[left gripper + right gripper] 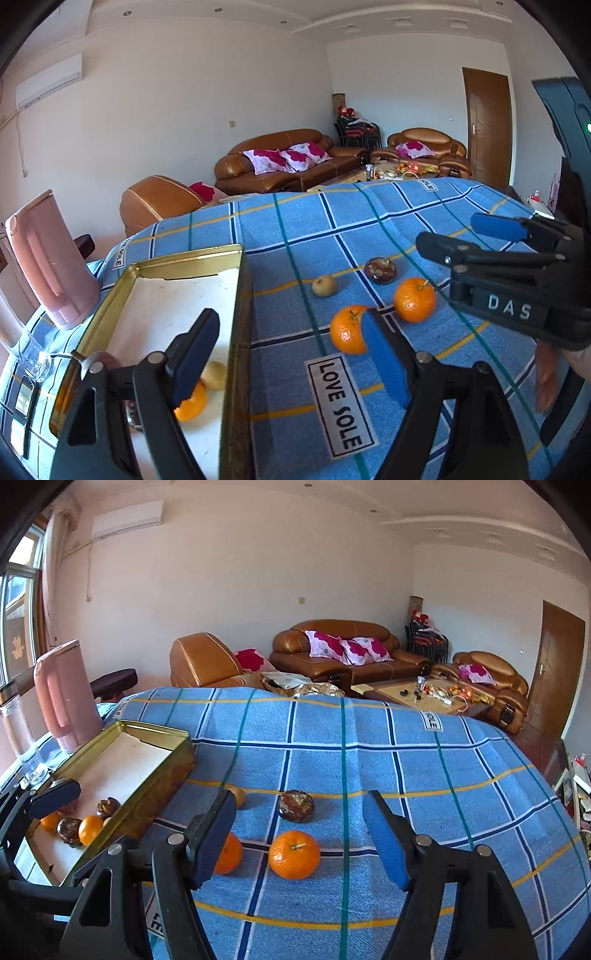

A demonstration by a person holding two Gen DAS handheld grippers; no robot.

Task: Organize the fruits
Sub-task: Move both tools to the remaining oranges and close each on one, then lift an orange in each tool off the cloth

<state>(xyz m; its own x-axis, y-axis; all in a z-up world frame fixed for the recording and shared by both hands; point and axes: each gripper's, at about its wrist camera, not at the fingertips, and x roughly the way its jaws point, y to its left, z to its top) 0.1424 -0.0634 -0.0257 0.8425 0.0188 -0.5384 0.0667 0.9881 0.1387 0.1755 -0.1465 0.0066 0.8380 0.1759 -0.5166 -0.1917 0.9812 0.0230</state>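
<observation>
Where plaid cloth lies, round oranges.

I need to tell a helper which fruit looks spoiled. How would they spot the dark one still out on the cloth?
On the blue checked tablecloth, look right of the gold metal tray, at the four loose fruits. Behind the two bright oranges lies the dark brown wrinkled fruit, the only blackish, shrivelled one; the small yellowish fruit sits to its left.

Pink jug; brown sofa; wooden door
</observation>
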